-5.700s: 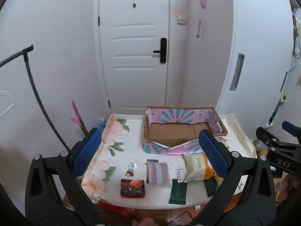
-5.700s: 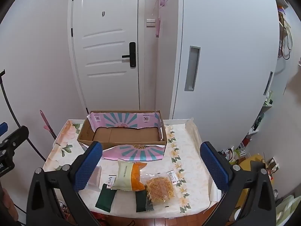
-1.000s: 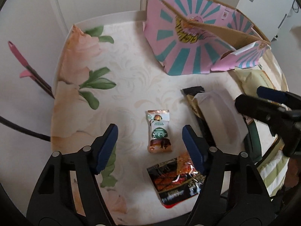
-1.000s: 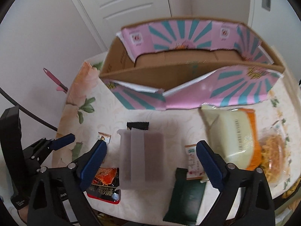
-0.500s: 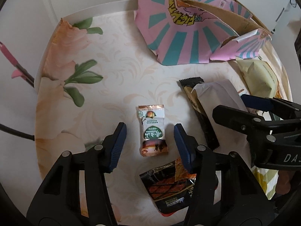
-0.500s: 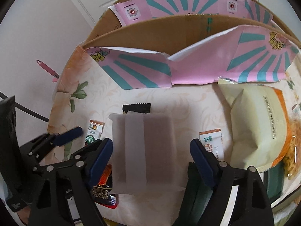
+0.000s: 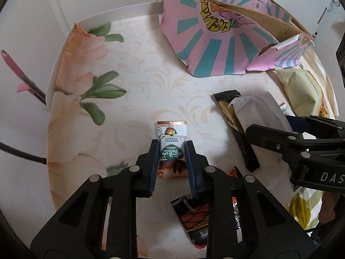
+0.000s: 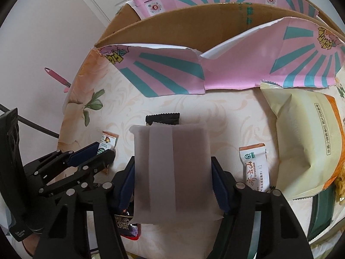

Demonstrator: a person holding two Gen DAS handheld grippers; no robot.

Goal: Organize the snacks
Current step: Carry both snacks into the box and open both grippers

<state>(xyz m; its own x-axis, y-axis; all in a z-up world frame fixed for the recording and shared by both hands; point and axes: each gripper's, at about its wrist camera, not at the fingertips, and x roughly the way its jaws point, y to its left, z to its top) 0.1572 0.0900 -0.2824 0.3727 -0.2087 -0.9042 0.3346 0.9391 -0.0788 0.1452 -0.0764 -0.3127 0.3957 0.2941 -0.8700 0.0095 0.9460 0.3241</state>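
Note:
My left gripper (image 7: 171, 149) is shut on a small white and green snack packet (image 7: 171, 139) that lies on the floral tablecloth (image 7: 133, 82). My right gripper (image 8: 172, 168) is shut on a frosted white packet (image 8: 172, 168), its pads against both sides. That packet also shows in the left wrist view (image 7: 258, 110), partly over a black and gold bar (image 7: 235, 116). The pink and teal cardboard box (image 8: 215, 21) stands open behind. The left gripper shows in the right wrist view (image 8: 97, 151).
A red and black packet (image 7: 198, 213) lies near the front edge. A cream and orange bag (image 8: 306, 142), a small white and orange packet (image 8: 254, 168) and a dark green packet (image 8: 321, 213) lie at right. A pink-handled tool (image 7: 21, 79) leans left of the table.
Both grippers have moved down and closed: the left onto the small green packet, the right onto the frosted white packet.

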